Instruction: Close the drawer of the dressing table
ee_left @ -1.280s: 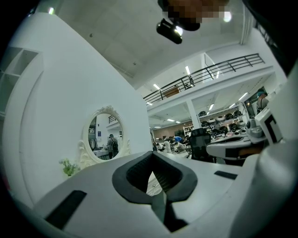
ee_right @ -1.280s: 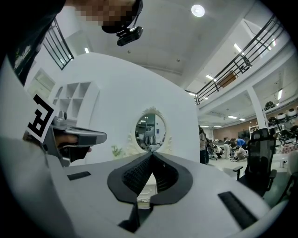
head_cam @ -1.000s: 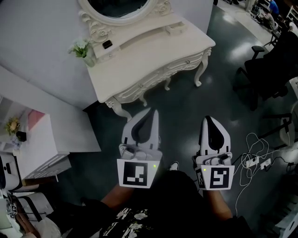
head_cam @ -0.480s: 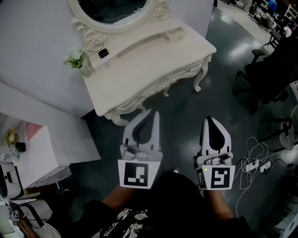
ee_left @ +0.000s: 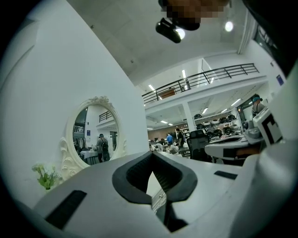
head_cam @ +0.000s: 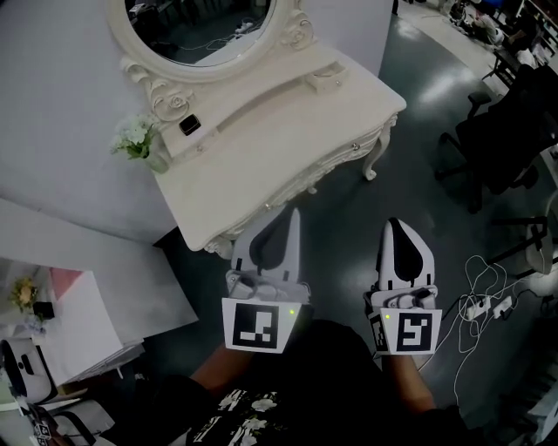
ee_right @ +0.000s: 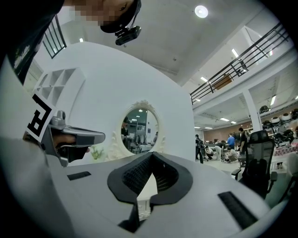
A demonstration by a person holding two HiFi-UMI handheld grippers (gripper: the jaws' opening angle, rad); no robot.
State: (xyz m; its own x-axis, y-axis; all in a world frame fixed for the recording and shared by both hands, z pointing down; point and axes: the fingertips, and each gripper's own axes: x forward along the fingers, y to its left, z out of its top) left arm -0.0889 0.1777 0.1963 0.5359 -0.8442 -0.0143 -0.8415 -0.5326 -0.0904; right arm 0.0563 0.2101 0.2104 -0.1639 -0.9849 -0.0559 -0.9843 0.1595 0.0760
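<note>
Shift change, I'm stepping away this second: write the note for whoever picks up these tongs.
Left tongs: shut, empty, held level, facing the dressing table, no contact.
Right tongs: shut, empty, level beside the left, over the dark floor.
Table stands ahead against the wall, mirror on top.
Done: nothing on the drawer.
Left: no front drawer looks clearly pulled out from here, so find the open one, step in, and push it shut.
</note>
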